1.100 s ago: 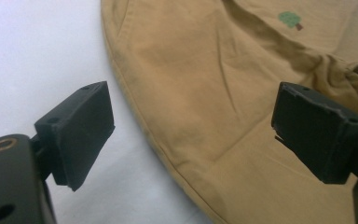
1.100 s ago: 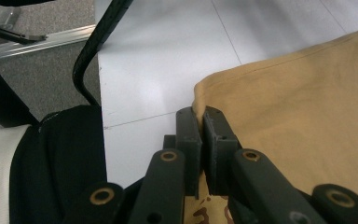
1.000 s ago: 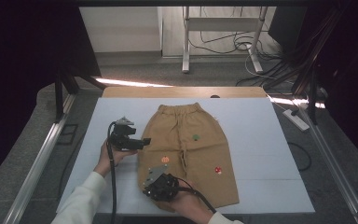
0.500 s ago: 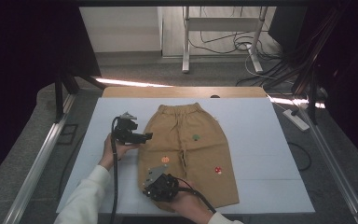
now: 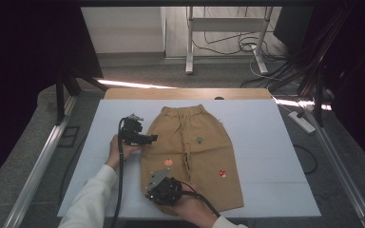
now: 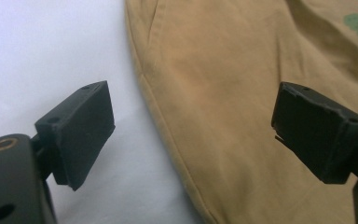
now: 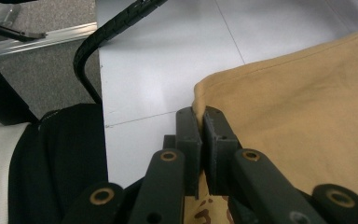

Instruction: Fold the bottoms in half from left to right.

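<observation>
A pair of tan shorts (image 5: 195, 154) lies flat on the white table top (image 5: 266, 142), waistband at the far end, with small green, orange and red patches. My left gripper (image 5: 150, 139) hovers at the shorts' left side seam. In the left gripper view it (image 6: 191, 135) is open wide, one jaw over the white surface and the other over tan fabric (image 6: 223, 84). My right gripper (image 5: 154, 192) sits at the near left hem corner. Seen in the right gripper view, it (image 7: 201, 125) is shut on that corner of the shorts (image 7: 298, 112).
Aluminium rails (image 5: 38, 166) run along both sides of the table. A power strip (image 5: 302, 121) and loose cables lie at the right, and a desk frame (image 5: 228, 28) stands beyond the far edge. The left gripper's cable (image 7: 107, 32) trails over the near left.
My left gripper has moved a little farther up the shorts' left edge. The right gripper has stayed shut at the hem corner.
</observation>
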The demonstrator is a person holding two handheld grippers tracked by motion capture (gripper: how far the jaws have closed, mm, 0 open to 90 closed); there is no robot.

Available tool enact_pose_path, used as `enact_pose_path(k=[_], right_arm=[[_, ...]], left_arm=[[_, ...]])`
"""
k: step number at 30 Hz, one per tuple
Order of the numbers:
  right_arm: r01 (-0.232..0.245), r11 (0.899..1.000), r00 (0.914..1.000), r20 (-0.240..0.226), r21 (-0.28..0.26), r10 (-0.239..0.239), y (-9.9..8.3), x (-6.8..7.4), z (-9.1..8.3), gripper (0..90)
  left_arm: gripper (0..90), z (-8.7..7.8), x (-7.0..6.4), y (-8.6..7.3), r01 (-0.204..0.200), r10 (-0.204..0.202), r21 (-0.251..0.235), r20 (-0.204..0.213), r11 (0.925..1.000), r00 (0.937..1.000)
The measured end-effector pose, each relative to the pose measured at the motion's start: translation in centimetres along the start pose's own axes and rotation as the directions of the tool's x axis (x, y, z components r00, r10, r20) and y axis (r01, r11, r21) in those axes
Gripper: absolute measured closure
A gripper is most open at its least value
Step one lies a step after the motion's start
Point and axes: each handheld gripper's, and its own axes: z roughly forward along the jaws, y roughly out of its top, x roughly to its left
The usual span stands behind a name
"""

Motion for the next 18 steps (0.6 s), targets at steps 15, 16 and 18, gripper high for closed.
enact_pose_path(k=[15, 16, 18], right_arm=[[0.001, 1.0, 1.0, 0.0, 0.0, -0.001, 0.0, -0.04, -0.13, 85.7], [0.0, 1.0, 1.0, -0.001, -0.001, 0.0, -0.01, -0.05, -0.13, 85.6], [0.005, 1.0, 1.0, 0.001, 0.008, -0.005, 0.02, -0.08, -0.21, 85.6]], left_arm=[[17.0, 0.9, 0.39, -0.59, 0.006, -0.006, 0.059, 0.004, 0.9982, 1.0], [17.1, 0.9, 0.35, -0.6, 0.002, -0.002, 0.06, 0.0, 0.9982, 1.0], [17.6, 0.91, 0.26, -0.59, -0.003, 0.004, 0.062, -0.003, 0.9981, 1.0]])
